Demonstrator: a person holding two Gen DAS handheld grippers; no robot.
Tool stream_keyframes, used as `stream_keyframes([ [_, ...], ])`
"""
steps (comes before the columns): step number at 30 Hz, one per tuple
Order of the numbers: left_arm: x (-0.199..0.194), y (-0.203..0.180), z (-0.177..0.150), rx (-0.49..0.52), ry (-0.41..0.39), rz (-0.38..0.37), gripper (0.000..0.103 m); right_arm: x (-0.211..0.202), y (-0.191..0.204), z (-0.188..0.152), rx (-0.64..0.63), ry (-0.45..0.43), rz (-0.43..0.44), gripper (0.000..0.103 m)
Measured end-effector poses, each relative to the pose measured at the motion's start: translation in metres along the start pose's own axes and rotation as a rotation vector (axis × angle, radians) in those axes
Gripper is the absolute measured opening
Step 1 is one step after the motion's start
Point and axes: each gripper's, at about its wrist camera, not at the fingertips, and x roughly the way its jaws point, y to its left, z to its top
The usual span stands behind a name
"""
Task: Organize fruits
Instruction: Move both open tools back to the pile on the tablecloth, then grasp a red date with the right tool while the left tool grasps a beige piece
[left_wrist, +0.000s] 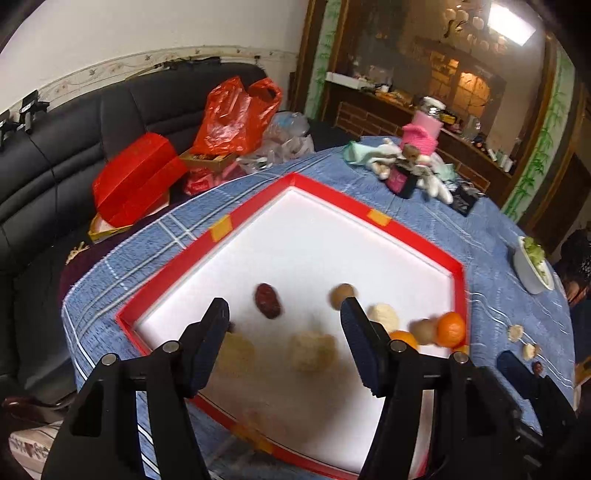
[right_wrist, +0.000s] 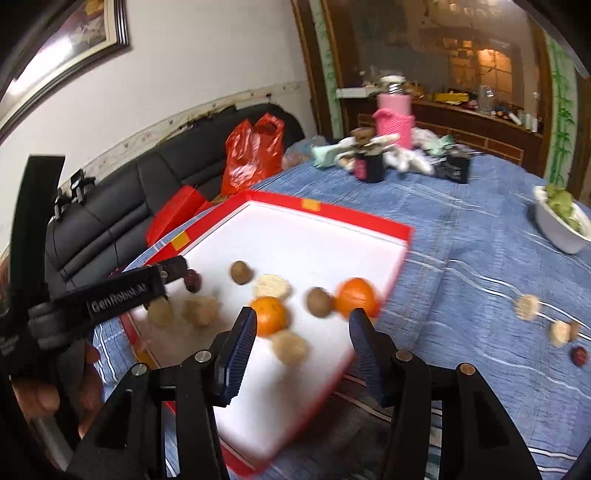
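A white tray with a red rim (left_wrist: 332, 195) (right_wrist: 354, 218) lies on the blue tablecloth. In it lie a dark red date (left_wrist: 267, 300) (right_wrist: 192, 281), brown round fruits (left_wrist: 341, 294) (right_wrist: 241, 272) (right_wrist: 319, 301), oranges (left_wrist: 450, 329) (right_wrist: 356, 297) (right_wrist: 269, 314) and pale beige lumps (left_wrist: 312, 350) (right_wrist: 272, 286). My left gripper (left_wrist: 284, 314) is open and empty above the tray's near part; it also shows in the right wrist view (right_wrist: 166, 284). My right gripper (right_wrist: 303, 325) is open and empty above the tray's near right corner.
Loose pale pieces (right_wrist: 526, 305) and a small date (right_wrist: 579, 356) lie on the cloth (right_wrist: 461, 258) right of the tray. A white bowl of greens (right_wrist: 561, 225) stands at the far right. Toys and a pink box (right_wrist: 393, 118) stand at the back. A black sofa (left_wrist: 55, 155) holds red bags.
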Motion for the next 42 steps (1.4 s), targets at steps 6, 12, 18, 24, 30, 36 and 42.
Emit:
stream_keyframes([
  [6, -0.018, -0.040, -0.015, 0.081, -0.044, -0.088, 0.062, -0.046, -0.082, -0.027, 0.093, -0.035, -0.154, 0.055],
  [12, -0.027, -0.099, -0.043, 0.253, -0.031, -0.187, 0.062, -0.068, -0.183, -0.052, 0.287, -0.007, -0.336, 0.056],
  [18, -0.030, -0.133, -0.068, 0.371, 0.009, -0.245, 0.062, -0.058, -0.214, -0.054, 0.297, 0.041, -0.374, 0.055],
  [24, -0.026, -0.140, -0.071, 0.383, 0.034, -0.249, 0.062, -0.040, -0.233, -0.047, 0.326, 0.065, -0.363, 0.051],
  [30, -0.021, -0.146, -0.072, 0.376, 0.058, -0.258, 0.062, -0.035, -0.244, -0.047, 0.377, 0.082, -0.356, 0.029],
  [36, -0.022, -0.185, -0.076, 0.455, 0.076, -0.308, 0.062, -0.059, -0.239, -0.054, 0.381, 0.030, -0.367, 0.028],
  [42, -0.003, -0.262, -0.085, 0.571, 0.148, -0.433, 0.061, -0.095, -0.243, -0.060, 0.415, -0.069, -0.355, 0.028],
])
